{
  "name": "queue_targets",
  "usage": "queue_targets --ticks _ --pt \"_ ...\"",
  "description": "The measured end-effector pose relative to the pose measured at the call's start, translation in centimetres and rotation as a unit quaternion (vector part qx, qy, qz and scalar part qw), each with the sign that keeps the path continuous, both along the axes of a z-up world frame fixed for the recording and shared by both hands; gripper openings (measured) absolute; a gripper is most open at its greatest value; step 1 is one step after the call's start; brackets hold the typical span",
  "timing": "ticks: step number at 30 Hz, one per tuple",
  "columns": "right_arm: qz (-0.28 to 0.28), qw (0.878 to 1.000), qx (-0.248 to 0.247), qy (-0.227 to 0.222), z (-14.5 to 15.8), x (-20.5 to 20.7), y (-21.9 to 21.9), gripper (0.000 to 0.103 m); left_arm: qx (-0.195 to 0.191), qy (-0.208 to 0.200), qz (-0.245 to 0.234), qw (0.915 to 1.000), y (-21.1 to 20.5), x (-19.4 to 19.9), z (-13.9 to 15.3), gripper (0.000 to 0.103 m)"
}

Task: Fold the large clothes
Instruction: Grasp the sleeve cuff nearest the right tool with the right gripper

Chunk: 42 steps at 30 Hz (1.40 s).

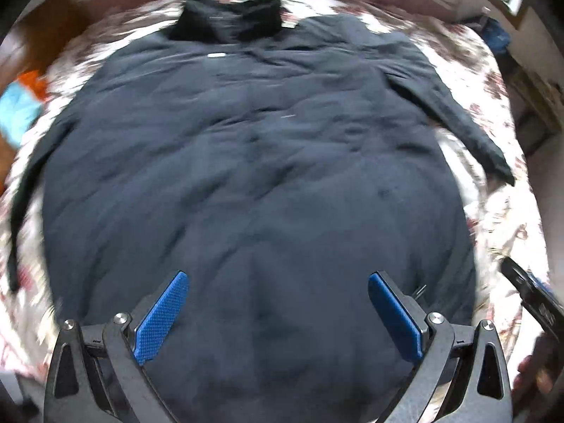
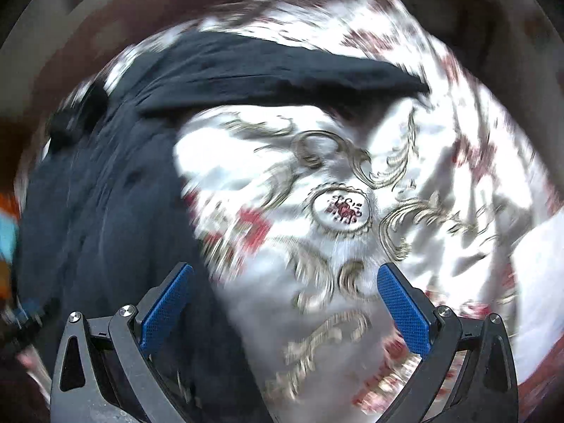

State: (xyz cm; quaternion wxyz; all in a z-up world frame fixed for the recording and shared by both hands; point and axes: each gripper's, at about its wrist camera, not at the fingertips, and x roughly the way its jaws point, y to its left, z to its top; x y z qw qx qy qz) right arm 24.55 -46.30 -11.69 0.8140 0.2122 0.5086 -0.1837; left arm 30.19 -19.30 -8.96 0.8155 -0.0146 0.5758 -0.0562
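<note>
Fingers apart on left gripper (image 1: 278, 312) and right gripper (image 2: 284, 308), above dark garment (image 1: 246, 162).

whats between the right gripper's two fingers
Nothing held: the right gripper is open over bare patterned bedspread, with the dark garment by its left finger, in the right wrist view.

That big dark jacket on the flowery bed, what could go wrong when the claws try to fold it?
The dark navy jacket is wrinkled, so folds may set crooked. Its long sleeve lies stretched out and could trail. Both views are blurred, so the open left claw or right claw might pinch the flowery bedcover too.
</note>
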Motion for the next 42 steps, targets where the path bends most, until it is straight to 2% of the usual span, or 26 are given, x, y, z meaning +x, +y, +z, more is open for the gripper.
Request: queue_targets --ticks 2,4,7,10,12,13,16,19,21,23,27,28,30,31,34,37,42 --pt "-0.036 0.998 0.038 -0.022 -1.0 1.1 -2.2 0.102 -0.012 -0.005 -0.032 0.9994 -2.0 1.9 -0.1 0.103" --pt "-0.079 0.989 0.108 -0.070 -2.1 2.5 -5.1 0.102 -0.010 -0.030 -0.059 0.9978 -3.6 3.6 0.4 0.103" --pt "-0.150 0.960 0.199 -0.126 -3.9 4.7 -9.6 0.102 0.009 -0.061 -0.078 0.9951 -5.8 6.4 0.8 0.103" --pt "-0.201 0.929 0.267 -0.159 -6.1 6.7 -13.2 0.102 0.014 -0.060 -0.066 0.9959 -7.1 9.7 0.2 0.103" --pt "-0.225 0.914 0.293 -0.166 -7.5 7.8 -15.0 0.102 -0.012 -0.054 -0.046 0.9974 -7.2 11.4 -0.1 0.102" --pt "-0.233 0.911 0.297 -0.166 -8.0 8.2 -15.4 0.102 -0.027 -0.052 -0.035 0.9977 -7.2 12.4 -0.4 0.103" --pt "-0.251 0.905 0.299 -0.170 -8.7 9.3 -16.5 0.102 -0.060 -0.058 -0.002 0.9965 -7.9 15.0 -0.9 0.103" --pt "-0.268 0.902 0.289 -0.176 -8.7 10.2 -17.0 0.100 -0.061 -0.064 0.030 0.9956 -8.7 17.5 -1.7 0.103" --pt "-0.285 0.894 0.295 -0.179 -9.0 10.9 -17.6 0.088 -0.067 -0.059 0.051 0.9947 -8.8 18.7 -2.2 0.103" --pt "-0.303 0.885 0.304 -0.181 -9.6 10.7 -18.7 0.069 -0.075 -0.048 0.066 0.9939 -8.9 19.9 -3.0 0.103" --pt "-0.336 0.868 0.317 -0.180 -10.1 11.2 -19.5 0.045 -0.069 -0.018 0.065 0.9953 -9.8 21.3 -5.0 0.103" --pt "-0.336 0.867 0.319 -0.186 -10.0 10.5 -19.4 0.033 -0.066 -0.018 0.066 0.9955 -10.1 21.4 -5.4 0.103" --pt "-0.336 0.870 0.310 -0.184 -9.4 10.0 -19.5 0.024 -0.068 -0.016 0.067 0.9953 -10.3 21.5 -5.9 0.103" --pt "-0.332 0.874 0.304 -0.183 -9.0 10.0 -19.4 0.024 -0.071 -0.010 0.069 0.9950 -10.3 21.7 -6.2 0.103" --pt "-0.307 0.894 0.268 -0.185 -7.0 9.9 -19.2 0.011 -0.084 0.000 0.069 0.9941 -9.9 21.9 -6.6 0.103" --pt "-0.279 0.914 0.218 -0.197 -4.0 9.8 -18.6 0.007 -0.090 0.012 0.072 0.9933 -9.1 21.8 -6.5 0.103" --pt "-0.230 0.939 0.133 -0.220 1.1 10.6 -16.8 0.004 -0.083 0.015 0.081 0.9931 -6.2 19.4 -5.1 0.103"
